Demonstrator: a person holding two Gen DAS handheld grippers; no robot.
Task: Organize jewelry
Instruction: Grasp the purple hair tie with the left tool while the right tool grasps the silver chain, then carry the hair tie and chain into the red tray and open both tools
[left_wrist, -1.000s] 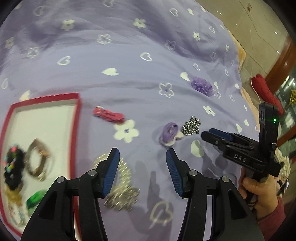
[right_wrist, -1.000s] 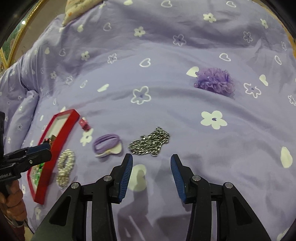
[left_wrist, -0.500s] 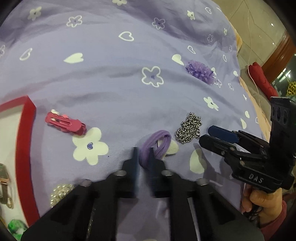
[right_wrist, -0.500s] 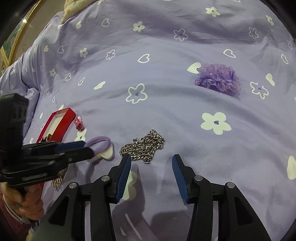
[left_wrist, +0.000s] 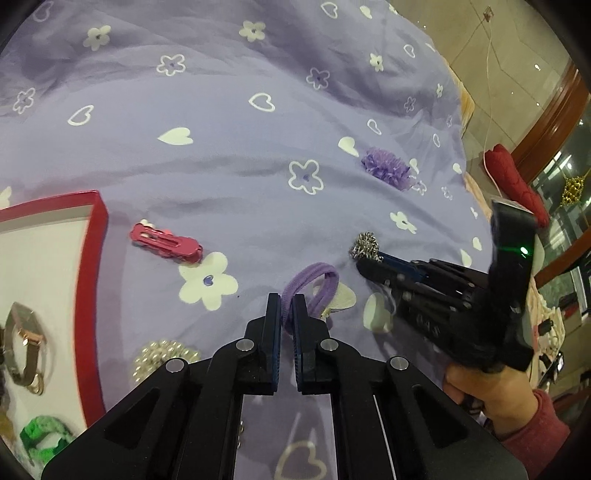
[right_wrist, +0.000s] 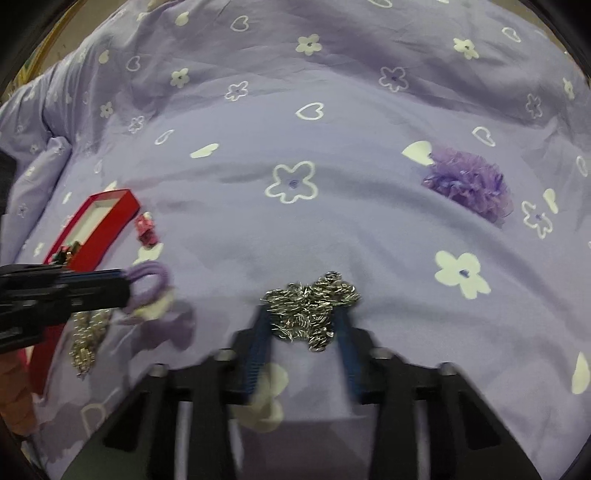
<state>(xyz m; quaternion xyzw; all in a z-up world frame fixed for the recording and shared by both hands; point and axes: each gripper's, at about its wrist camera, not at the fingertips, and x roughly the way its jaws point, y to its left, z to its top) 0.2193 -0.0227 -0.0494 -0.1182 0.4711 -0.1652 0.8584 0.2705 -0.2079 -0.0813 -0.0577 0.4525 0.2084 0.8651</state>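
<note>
My left tool (left_wrist: 285, 308) pinches the purple hair tie (left_wrist: 314, 284); my right tool (right_wrist: 301, 325) straddles the silver chain (right_wrist: 312, 308), jaws apart. The red tray (left_wrist: 96, 266) edge sits at nine o'clock, bare bedspread (left_wrist: 221, 122) toward twelve.

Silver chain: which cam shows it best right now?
Right wrist view. The silver chain lies heaped in full sight between the open fingers of the right hand-held gripper, though with some motion blur. In the left wrist view that gripper covers most of the chain; only a small clump shows past its tips.
</note>
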